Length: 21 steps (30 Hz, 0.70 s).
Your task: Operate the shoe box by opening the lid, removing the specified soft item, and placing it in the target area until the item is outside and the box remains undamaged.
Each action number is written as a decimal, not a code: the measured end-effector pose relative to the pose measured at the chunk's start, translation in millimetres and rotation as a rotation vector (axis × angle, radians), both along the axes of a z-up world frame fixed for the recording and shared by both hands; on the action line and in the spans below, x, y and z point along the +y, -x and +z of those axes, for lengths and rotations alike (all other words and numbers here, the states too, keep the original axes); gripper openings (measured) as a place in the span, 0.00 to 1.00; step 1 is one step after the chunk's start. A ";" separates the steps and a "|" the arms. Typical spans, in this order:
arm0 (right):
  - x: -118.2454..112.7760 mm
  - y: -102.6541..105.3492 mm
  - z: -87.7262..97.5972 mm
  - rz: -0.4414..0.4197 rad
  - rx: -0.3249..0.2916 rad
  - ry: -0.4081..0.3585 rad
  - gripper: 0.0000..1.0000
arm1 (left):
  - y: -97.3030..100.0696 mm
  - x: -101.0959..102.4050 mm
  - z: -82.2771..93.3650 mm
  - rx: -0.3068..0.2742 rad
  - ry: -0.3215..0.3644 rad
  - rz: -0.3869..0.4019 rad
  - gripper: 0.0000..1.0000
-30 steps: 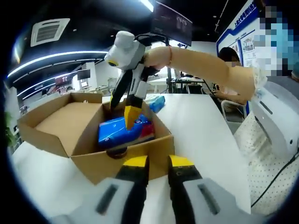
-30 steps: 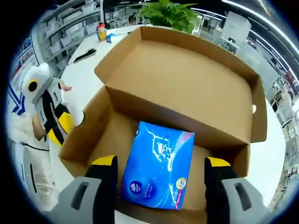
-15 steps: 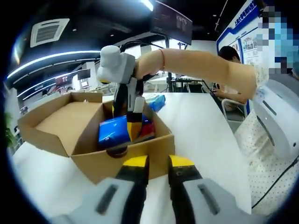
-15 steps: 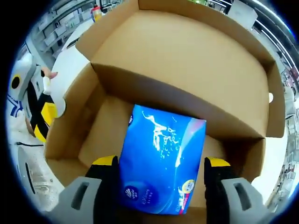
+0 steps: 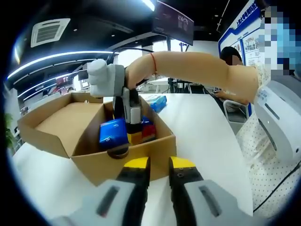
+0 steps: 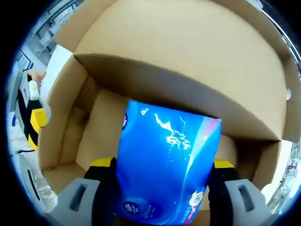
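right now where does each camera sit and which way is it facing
Left gripper view: rides the left tongs, held outside the shoe box over the white table, facing its open side; the person's arm and right tongs reach in.
Right gripper view: rides the right tongs, down inside the box, straddling the blue tissue pack.
Shared: box, pack, left tongs.

The right gripper (image 5: 130, 128) has been lowered into the shoe box (image 5: 94, 141). Its jaws are now set astride the blue tissue pack (image 6: 167, 165).
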State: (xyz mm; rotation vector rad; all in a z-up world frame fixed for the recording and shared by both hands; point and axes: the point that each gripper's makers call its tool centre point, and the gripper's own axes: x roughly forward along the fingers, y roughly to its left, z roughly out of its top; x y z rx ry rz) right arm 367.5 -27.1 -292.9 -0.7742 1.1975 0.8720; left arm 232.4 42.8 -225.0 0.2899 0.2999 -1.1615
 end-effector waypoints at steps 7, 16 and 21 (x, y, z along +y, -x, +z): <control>-2.0 -0.4 -10.5 -0.018 0.025 0.015 0.87 | 0.2 -1.3 -3.2 0.009 -0.008 -0.003 0.16; -2.4 1.1 -11.3 -0.026 0.063 -0.001 0.87 | 0.0 -2.5 -3.5 0.012 -0.005 -0.003 0.15; -2.4 0.8 -11.0 -0.035 0.065 -0.007 0.86 | -0.2 -2.9 -3.4 0.013 -0.003 -0.003 0.15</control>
